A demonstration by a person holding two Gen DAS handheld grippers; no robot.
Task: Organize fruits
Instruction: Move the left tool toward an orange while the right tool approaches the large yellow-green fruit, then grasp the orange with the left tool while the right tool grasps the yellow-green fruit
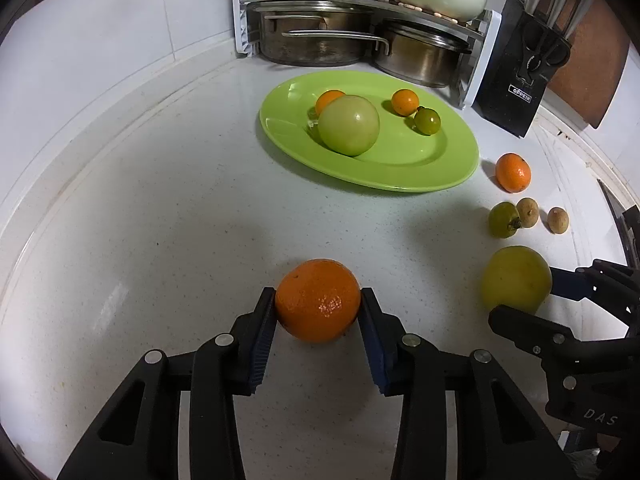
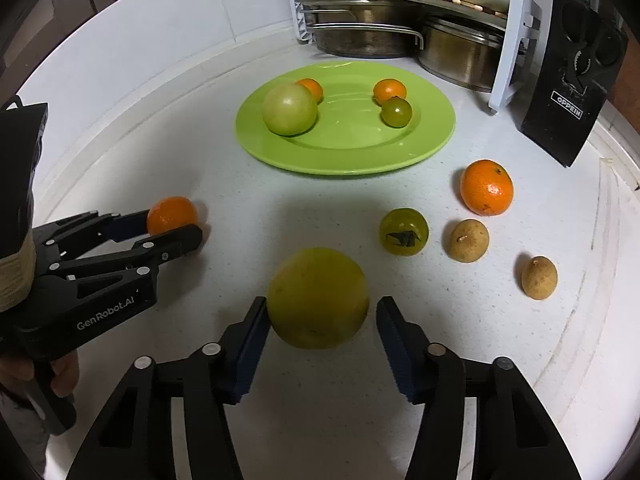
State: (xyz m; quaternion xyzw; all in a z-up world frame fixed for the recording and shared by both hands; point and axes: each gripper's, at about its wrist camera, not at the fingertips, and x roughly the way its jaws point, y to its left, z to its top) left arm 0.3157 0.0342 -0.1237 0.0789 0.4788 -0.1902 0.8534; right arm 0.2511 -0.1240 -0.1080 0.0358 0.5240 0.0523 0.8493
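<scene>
An orange [image 1: 318, 300] sits on the white speckled surface [image 1: 160, 240], clamped between the blue pads of the left gripper [image 1: 318, 304], both pads pressed against its sides. To its right, a large yellow-green fruit [image 2: 318, 298] rests on the same surface between the fingers of the right gripper [image 2: 322, 312]; the left pad touches the fruit while a narrow gap shows at the right pad, so that gripper has not gripped it.

Behind both stands a green plate [image 2: 432, 128] holding a pale green round fruit [image 2: 289, 109], two small oranges [image 2: 389, 90] [image 2: 312, 88] and a small green tomato [image 2: 396, 112]. The pale fruit lies just in front of one small orange; the tomato touches the other.

Off the plate, to the right, a mandarin [image 2: 486, 187] lies on the surface, with a second green tomato [image 2: 403, 232] and two brown longans [image 2: 467, 240] [image 2: 539, 278] nearer the camera.

At the back, a white rack [image 1: 244, 16] holds steel pots [image 1: 316, 40] below and cream cookware above, beside a black knife block [image 1: 516, 92] against the wall.
</scene>
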